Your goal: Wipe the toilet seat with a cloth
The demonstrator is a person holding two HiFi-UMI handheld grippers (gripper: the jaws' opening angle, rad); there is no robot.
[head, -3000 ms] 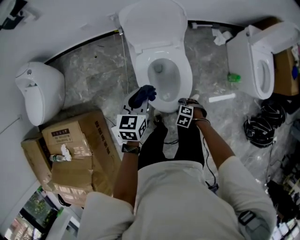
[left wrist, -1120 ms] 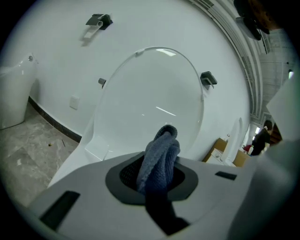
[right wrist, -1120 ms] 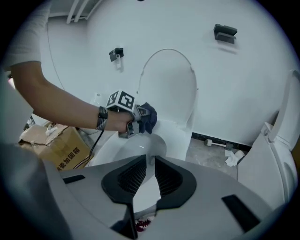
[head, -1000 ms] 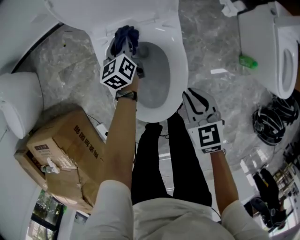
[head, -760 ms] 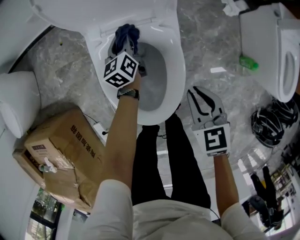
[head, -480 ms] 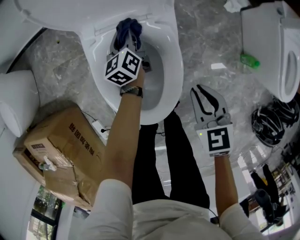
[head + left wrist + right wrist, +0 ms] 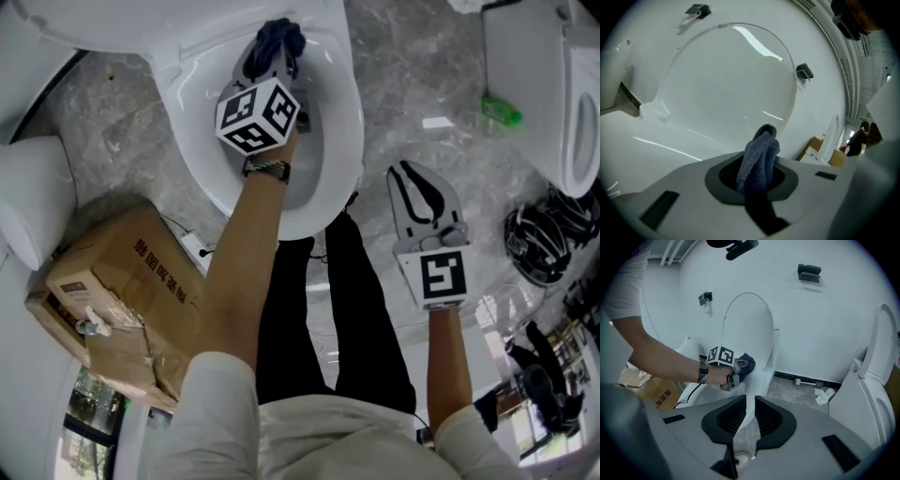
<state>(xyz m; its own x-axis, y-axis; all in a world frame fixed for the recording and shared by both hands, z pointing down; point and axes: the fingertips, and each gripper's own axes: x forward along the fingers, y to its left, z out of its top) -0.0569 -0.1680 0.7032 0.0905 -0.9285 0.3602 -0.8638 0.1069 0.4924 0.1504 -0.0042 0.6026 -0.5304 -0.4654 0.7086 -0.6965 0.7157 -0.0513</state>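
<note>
- Plainly, the cloth [image 7: 759, 154] is showing as a dark blue knitted wad, bunched and folded over itself, its end sticking out past the jaw tips.
- The left gripper [image 7: 272, 58] is clamping it between closed jaws and holding it at the far end of the toilet seat [image 7: 349, 122], just below the raised lid [image 7: 747, 324]; it seems to be touching the white rim there.
- The right gripper [image 7: 417, 183] is hanging to the right of the bowl over the marble floor [image 7: 412, 66], well apart from the seat, its jaws standing slightly apart and gripping nothing.
- The person's left forearm, which is wearing a wristwatch [image 7: 267, 169], is reaching across the near rim and covering part of the bowl in the head view.
- A stack of cardboard boxes [image 7: 122, 281] is sitting to the left, a second toilet [image 7: 553, 84] to the right, with a green bottle [image 7: 502, 111] and a black cable coil [image 7: 544, 248] lying beside it.
- Counting: one cloth, two grippers, two toilets, one bottle, one coil.
</note>
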